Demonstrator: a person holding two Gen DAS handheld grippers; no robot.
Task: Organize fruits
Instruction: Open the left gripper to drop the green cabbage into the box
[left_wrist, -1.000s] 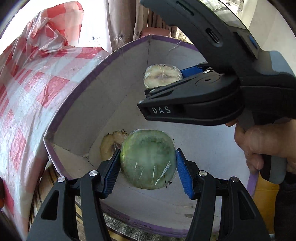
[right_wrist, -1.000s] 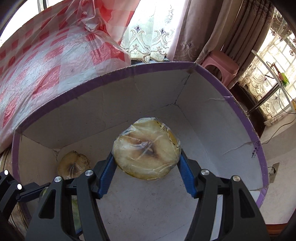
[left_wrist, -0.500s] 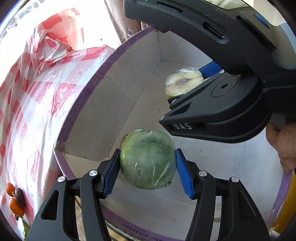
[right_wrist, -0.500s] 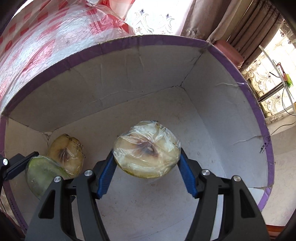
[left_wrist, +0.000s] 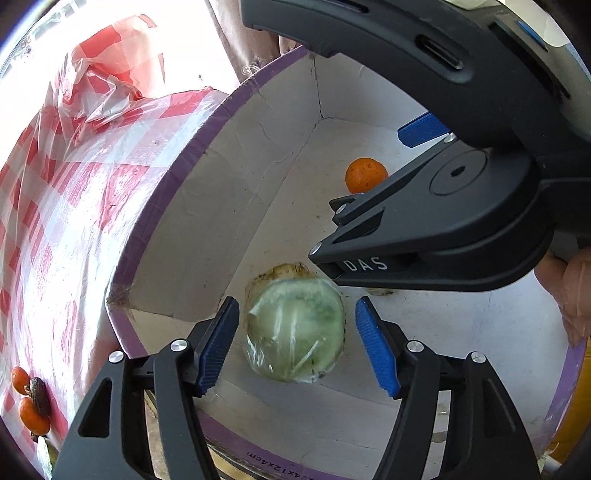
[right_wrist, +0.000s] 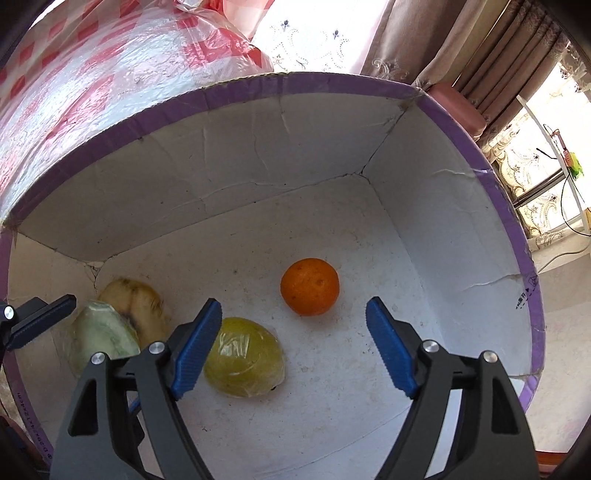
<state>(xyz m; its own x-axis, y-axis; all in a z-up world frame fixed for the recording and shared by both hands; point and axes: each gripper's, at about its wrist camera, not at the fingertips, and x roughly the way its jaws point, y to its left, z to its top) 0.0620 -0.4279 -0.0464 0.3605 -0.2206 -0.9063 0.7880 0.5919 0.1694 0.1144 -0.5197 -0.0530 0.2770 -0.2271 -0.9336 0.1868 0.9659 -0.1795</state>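
Left tongs (left_wrist: 295, 347) just opened; wrapped melon (left_wrist: 295, 328), prob. loose.

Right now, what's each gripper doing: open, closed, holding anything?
Left gripper: jaws just opened, off the wrapped green fruit lying between them.
Right gripper: jaws just opened, empty; wrapped yellow fruit lies by its left finger.

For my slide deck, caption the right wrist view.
Right gripper open above a wrapped fruit half in the box, beside an orange.
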